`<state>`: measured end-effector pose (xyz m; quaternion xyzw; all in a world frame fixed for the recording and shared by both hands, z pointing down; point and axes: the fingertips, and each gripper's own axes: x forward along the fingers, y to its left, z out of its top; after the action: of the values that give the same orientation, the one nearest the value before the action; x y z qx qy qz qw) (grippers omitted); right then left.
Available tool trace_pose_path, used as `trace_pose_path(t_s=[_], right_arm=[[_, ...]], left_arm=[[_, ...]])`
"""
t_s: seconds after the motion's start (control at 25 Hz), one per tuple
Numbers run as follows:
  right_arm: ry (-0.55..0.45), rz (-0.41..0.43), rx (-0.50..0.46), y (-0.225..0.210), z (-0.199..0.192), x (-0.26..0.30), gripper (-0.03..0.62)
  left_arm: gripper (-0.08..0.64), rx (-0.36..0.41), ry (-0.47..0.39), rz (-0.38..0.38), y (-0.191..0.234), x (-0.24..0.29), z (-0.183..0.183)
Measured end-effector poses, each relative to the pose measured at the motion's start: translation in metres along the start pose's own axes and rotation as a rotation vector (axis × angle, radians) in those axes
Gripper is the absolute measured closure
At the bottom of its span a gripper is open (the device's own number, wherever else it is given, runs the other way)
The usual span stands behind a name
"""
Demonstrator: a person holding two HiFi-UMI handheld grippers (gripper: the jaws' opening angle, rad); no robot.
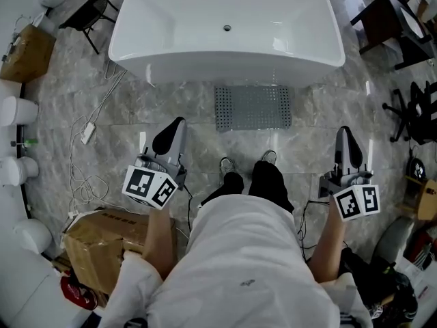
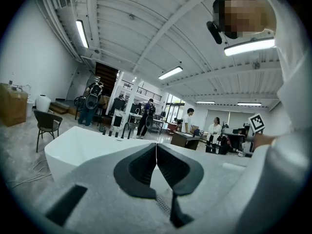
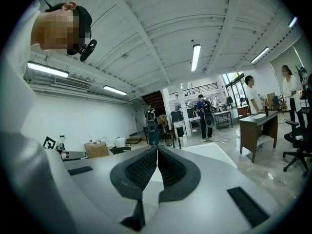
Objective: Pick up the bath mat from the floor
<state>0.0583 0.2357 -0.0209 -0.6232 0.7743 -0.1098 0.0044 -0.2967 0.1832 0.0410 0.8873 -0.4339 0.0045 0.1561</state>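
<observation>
Grey dotted bath mat (image 1: 252, 107), white tub (image 1: 227, 29), grey marbled floor (image 1: 147, 108).

**Open-plan lab staged as a bathroom**

A freestanding white bathtub (image 1: 225, 29) stands on a marble-tiled floor (image 1: 328, 121). Around it are loose cables (image 1: 85, 176), cardboard boxes (image 1: 102, 248), desks (image 3: 258, 123) and office chairs (image 1: 413, 111). Strip lights (image 2: 170, 73) hang from a bare ceiling (image 2: 146, 23).

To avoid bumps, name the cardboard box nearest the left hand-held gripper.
The large box by the person's left arm, below the left hand-held gripper; the other box sits far off, top left.
</observation>
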Motion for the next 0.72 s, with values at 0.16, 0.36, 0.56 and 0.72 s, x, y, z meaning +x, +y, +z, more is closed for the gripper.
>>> trace_pose_path(t_s=[0.16,0.36,0.56,0.72], right_arm=[[0.043,-0.01,0.006,-0.014,-0.008,0.005,0.584],[0.071,0.006,0.007,-0.037,-0.014,0.022,0.584],[0.069,0.014,0.004,-0.076,-0.006,0.041,0.584],[0.112,0.056,0.011,-0.112,-0.009,0.058,0.584]], left_arm=[[0.546,-0.003,0.032,-0.015,-0.006,0.017,-0.008],[0.546,0.009,0.049,-0.003,-0.01,0.042,-0.009],[0.546,0.001,0.108,0.023,-0.019,0.073,-0.014],[0.546,-0.022,0.14,0.055,-0.028,0.099,-0.018]])
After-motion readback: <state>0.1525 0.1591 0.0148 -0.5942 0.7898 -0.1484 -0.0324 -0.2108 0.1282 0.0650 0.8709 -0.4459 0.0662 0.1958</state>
